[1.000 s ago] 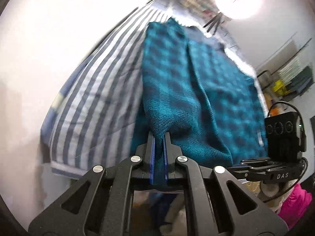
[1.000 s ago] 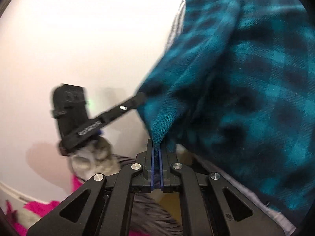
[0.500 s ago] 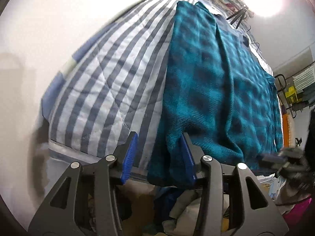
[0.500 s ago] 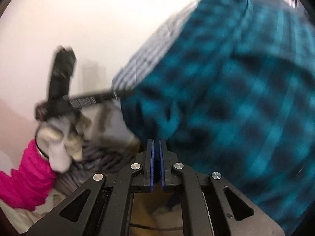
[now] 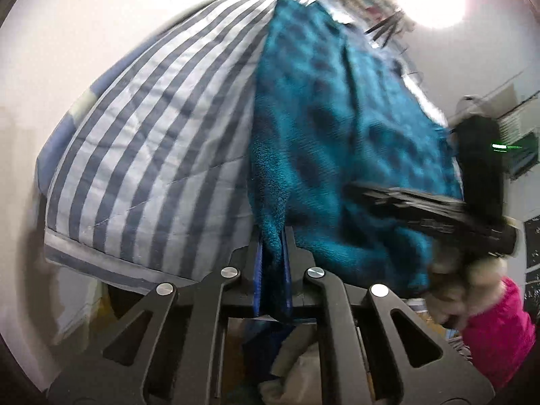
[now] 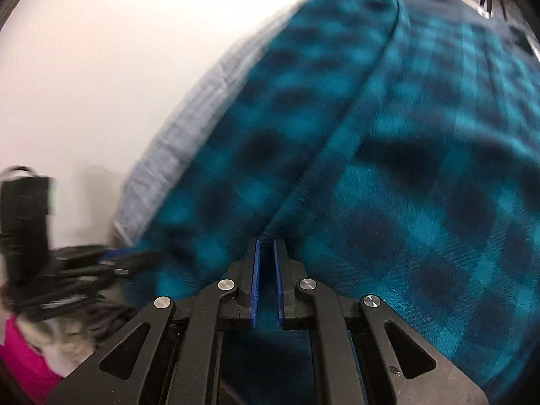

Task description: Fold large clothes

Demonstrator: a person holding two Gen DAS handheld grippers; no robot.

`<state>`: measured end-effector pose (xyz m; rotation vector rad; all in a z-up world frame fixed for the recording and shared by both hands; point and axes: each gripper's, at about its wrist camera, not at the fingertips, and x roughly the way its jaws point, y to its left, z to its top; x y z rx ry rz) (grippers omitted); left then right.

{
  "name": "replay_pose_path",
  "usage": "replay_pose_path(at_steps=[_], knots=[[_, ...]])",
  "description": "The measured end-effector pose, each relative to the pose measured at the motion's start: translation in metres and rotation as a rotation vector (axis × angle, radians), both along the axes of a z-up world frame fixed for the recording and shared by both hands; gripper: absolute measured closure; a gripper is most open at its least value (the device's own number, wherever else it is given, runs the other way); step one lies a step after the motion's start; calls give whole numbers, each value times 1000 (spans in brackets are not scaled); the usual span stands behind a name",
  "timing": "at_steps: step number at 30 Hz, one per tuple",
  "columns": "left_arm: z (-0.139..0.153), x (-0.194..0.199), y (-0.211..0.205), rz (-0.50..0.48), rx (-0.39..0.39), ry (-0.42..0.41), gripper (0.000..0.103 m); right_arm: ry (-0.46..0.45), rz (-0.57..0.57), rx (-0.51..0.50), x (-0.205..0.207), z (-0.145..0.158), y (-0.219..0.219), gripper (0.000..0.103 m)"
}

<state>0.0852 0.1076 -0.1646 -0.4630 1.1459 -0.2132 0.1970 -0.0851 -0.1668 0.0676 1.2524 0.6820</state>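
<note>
I've got the left gripper (image 5: 272, 263), jaws just re-closed, and right gripper (image 6: 265, 270) both pinching the blanket's (image 5: 337, 128) near hem on the bed (image 5: 152, 128), lengthwise fold done, at 12 o'clock; crosswise folds left, I reckon.

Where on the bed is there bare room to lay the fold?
Free: the striped quilt between the wall and the teal plaid blanket. Crowded: the near edge, where both hand-held grippers, left and right, pinch it.

The blanket (image 5: 337, 128) lies on the bed (image 5: 152, 141), its near edge hanging over the bed's end.
</note>
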Motion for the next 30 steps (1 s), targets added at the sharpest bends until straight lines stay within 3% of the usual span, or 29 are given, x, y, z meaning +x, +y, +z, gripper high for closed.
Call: replay_pose_path(at_steps=[3,6,8,10,14,23,30], knots=[[14,-5,-8,-20,14,-53,96,54,6,16,11,3,-4,96],[23,-5,-16,-41,14,-85,96,28,-16,91,25,33,-16,95],[27,-5,-20,-52,12,-101,96,-24,-43,98,37,58,-20,70],[33,-4,-24,-65,10,-122,96,-64,-63,102,51,76,-19,54],[36,-5,-30,-91,11,-149,96,-85,-49,87,85,96,6,54],[36,-6,-31,-123,-23,-158,96,-23,14,-53,132,55,81,53],[33,-2,-39,-144,-44,-148,96,-51,27,-255,143,21,115,53]])
